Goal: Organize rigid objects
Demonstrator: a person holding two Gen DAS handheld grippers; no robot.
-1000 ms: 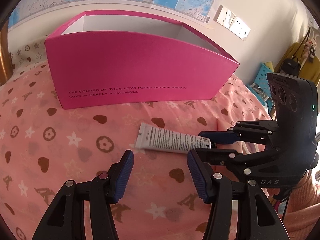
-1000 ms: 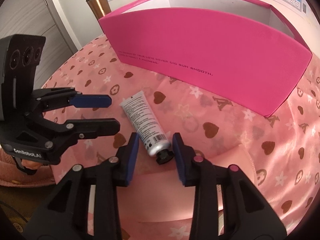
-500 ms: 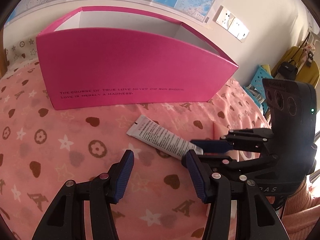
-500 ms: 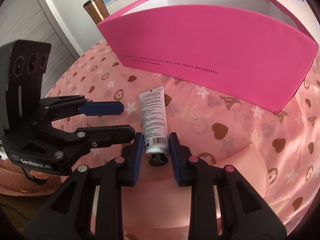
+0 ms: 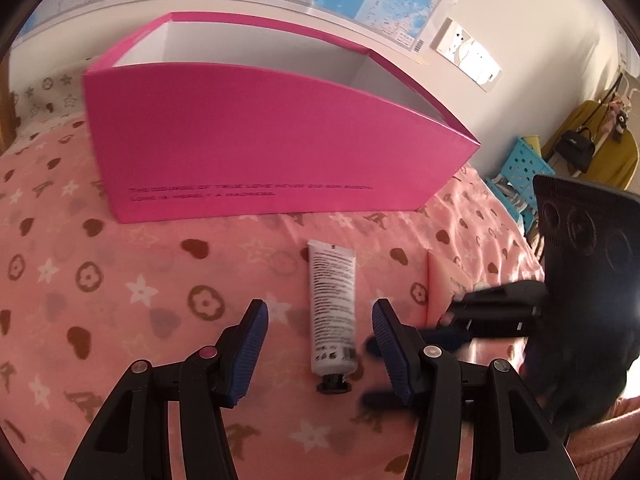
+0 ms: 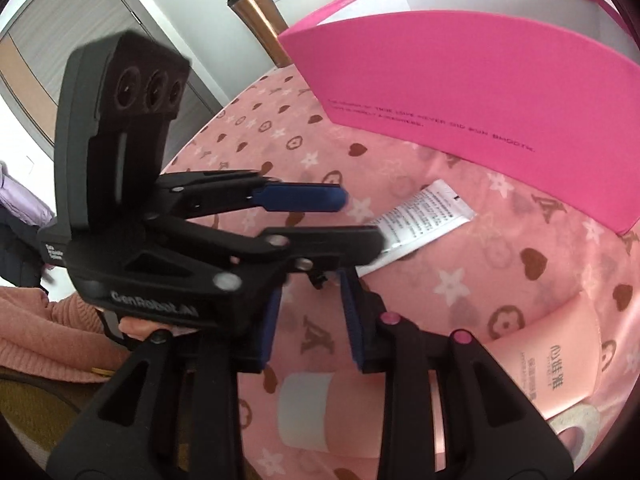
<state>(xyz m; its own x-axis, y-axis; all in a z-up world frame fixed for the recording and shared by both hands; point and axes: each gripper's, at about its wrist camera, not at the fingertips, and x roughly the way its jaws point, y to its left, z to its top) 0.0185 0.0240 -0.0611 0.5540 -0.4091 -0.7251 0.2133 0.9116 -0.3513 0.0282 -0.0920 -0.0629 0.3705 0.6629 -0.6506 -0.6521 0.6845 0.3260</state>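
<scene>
Let go of the white tube (image 5: 332, 308) and drawn back: right gripper (image 6: 312, 316), fingers parted, empty. Left gripper (image 5: 318, 354) spread wide, straddling the tube flat on the pink surface (image 5: 120, 280). Pink box (image 5: 260, 152) seemingly empty; boxing not yet done.

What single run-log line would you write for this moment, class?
left claw: open, straddling tube | right claw: open, empty | tube: lying on cloth | pink box: behind tube
</scene>
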